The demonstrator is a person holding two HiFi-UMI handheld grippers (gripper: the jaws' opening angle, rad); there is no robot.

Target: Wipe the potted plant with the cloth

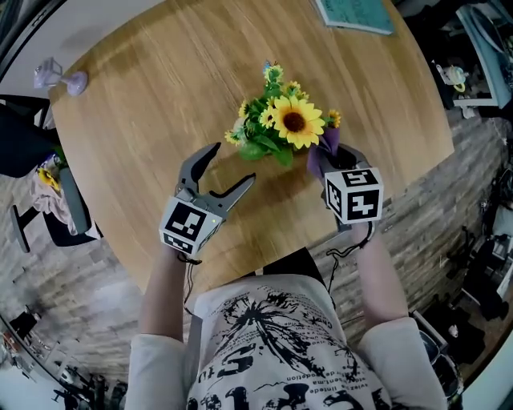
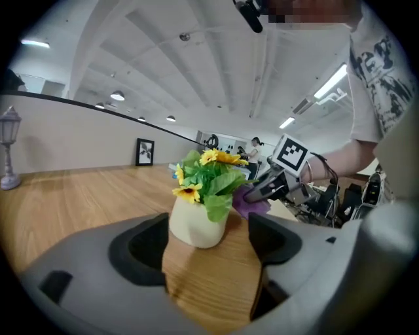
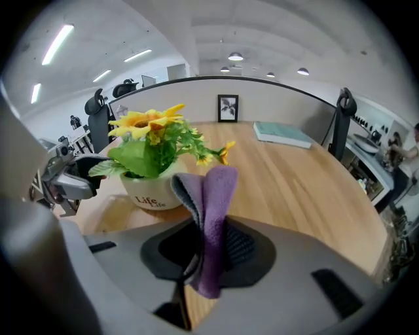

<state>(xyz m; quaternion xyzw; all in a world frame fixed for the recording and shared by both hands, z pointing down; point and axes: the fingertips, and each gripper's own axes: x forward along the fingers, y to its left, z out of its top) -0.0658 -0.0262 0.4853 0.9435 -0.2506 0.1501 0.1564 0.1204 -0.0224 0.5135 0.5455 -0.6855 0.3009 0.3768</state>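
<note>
On the round table of pale wood, near its middle, stands the potted plant, a small cream pot with the word "Life" printed on it, filled with green leaves and yellow sunflower-like blooms; it stands upright. To its left in the head view lies the left gripper, grey with a marker cube. Its jaws stand well apart with nothing between them but bare tabletop, and the left gripper view shows the pot beyond the gap, untouched. On the plant's other side sits the right gripper, its jaws closed on a folded purple cloth. In the right gripper view the cloth stands up out of the pinch in a narrow fold, with the pot just behind it and to the left. Whether the cloth touches the leaves cannot be told. A teal book lies at the far edge of the table, well apart from the plant, and a small lilac lantern-shaped ornament stands at the left edge. A black-framed picture hangs on the low wall behind the table. The person wears a white shirt with black print.
</note>
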